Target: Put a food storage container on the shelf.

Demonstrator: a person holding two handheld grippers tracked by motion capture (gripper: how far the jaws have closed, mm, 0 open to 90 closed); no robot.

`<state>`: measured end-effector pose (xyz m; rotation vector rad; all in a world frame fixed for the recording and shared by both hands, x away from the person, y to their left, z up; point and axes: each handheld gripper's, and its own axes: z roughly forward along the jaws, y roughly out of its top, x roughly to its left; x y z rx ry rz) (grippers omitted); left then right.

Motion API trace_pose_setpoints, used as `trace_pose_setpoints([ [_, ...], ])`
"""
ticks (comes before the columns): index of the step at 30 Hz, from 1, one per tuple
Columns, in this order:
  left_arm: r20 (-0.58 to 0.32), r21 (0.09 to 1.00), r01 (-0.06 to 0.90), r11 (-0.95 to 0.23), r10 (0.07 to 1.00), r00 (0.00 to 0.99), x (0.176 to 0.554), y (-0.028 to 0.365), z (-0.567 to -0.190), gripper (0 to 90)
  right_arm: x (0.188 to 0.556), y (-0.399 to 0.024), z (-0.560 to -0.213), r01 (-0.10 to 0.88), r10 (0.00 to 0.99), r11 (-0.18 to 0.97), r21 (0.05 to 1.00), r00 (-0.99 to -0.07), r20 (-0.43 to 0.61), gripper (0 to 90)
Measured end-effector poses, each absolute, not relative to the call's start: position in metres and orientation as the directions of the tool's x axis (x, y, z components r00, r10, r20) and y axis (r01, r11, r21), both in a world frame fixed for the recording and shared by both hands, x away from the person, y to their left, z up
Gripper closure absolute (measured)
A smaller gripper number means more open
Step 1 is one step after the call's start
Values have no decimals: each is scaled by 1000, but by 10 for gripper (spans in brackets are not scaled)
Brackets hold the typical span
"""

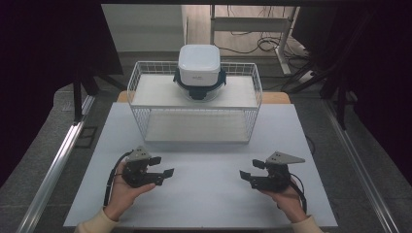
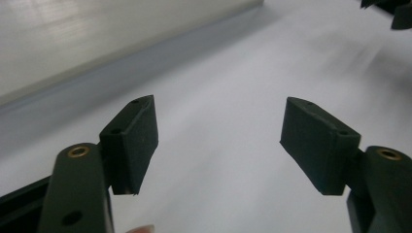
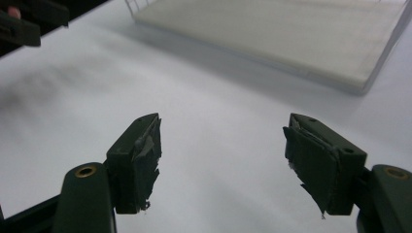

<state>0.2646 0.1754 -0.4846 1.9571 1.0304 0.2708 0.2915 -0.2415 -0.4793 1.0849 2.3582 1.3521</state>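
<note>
Left gripper (image 1: pixel 163 165): held low over the near left of the tabletop (image 1: pixel 204 194), jaws wide apart, nothing between them. In the left gripper view (image 2: pixel 218 141) bare white surface shows through the gap.

Right gripper (image 1: pixel 250 170): held low over the near right, facing the left one, jaws likewise spread and empty. In the right gripper view (image 3: pixel 222 145) the tape on both pads (image 3: pixel 145 155) is torn and lifting at the edges.

Item nearest the work: a white rounded container (image 1: pixel 198 64) seated in a dark cradle (image 1: pixel 199 90) on the upper shelf of a white wire rack (image 1: pixel 194 99), centred at the far side of the tabletop. Well apart from both grippers.

Rack: two shelves enclosed by a raised wire rim; its lower shelf board (image 3: pixel 291 34) appears ahead of the right gripper.

Stage, as judged: approach not begun; both grippers at rest positions.

Risk 1: the container is smooth and rounded. Frayed pad tape could give uneven contact, so it may slip or tilt in a one-sided grasp.

Risk 2: the wire rim stands between grippers and container. A low, straight reach could strike the rim and shove the rack back.

Risk 3: whether the cradle is fixed to the container cannot be told. Lifting one may drag or drop the other.

Risk 4: trailing cables (image 1: pixel 111 182) could snag on a long forward reach.
</note>
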Motion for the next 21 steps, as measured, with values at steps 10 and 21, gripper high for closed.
trace_pose_setpoints([
  [10, -199, 787, 560, -257, 754, 626, 262, 177, -487, 289, 290, -242, -480, 463, 697, 313, 829, -705, 131, 286],
  [21, -199, 774, 580, -254, 772, 604, 263, 178, -490, 266, 291, -240, -480, 414, 685, 327, 849, -723, 89, 258],
])
